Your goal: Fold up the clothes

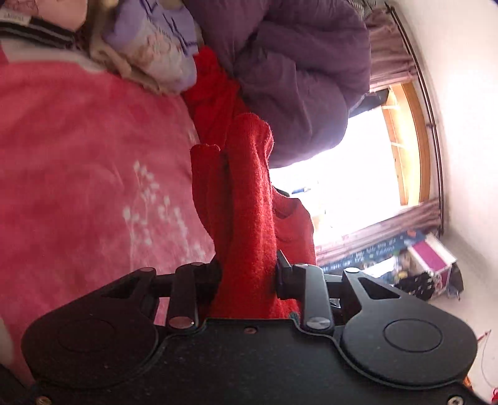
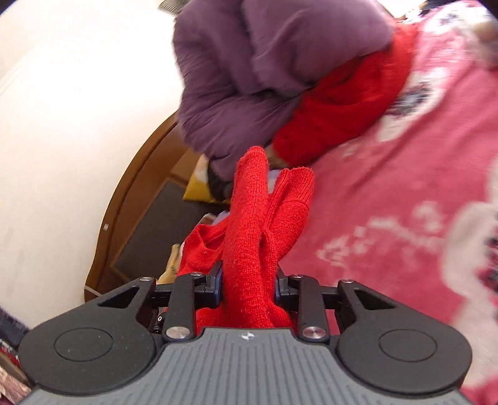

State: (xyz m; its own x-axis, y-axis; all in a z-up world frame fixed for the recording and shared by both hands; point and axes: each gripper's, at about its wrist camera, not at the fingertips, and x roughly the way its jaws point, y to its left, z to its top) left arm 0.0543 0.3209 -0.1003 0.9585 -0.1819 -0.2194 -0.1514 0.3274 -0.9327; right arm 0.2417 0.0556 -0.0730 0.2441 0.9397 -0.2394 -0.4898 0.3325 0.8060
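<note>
The left gripper (image 1: 249, 274) is pinched on a bunched fold of a red knit sweater (image 1: 246, 193), the wool filling the whole gap between its two black fingers and rising in a thick upright ridge in front of the camera. From there the sweater runs back toward a purple puffer jacket (image 1: 298, 71) that lies heaped partly on top of it. Both garments sit on a pink floral blanket (image 1: 87, 149). Beside the jacket lies a lavender garment (image 1: 155, 40) over some cream fabric, and a piece with dark and white striped trim (image 1: 34, 29) shows at the frame's edge. Past the jacket a bright window (image 1: 351, 174) with a wooden frame glares white, with mauve curtains (image 1: 389, 59) gathered on a dark rail.

The right gripper (image 2: 249, 280) likewise clamps a wad of the same red knit sweater (image 2: 249, 224), with two rolled folds standing up between its fingers and a looser flap hanging off to one side. More of the sweater lies farther out on the pink floral blanket (image 2: 389, 199), tucked under the edge of the purple puffer jacket (image 2: 258, 62). This view is blurred, so the blanket's pale flowers smear. Beyond the bed's edge stand a cream wall and what may be a dark wooden door frame (image 2: 133, 187), with a yellow item (image 2: 196, 187) just beside the jacket's lower edge.
</note>
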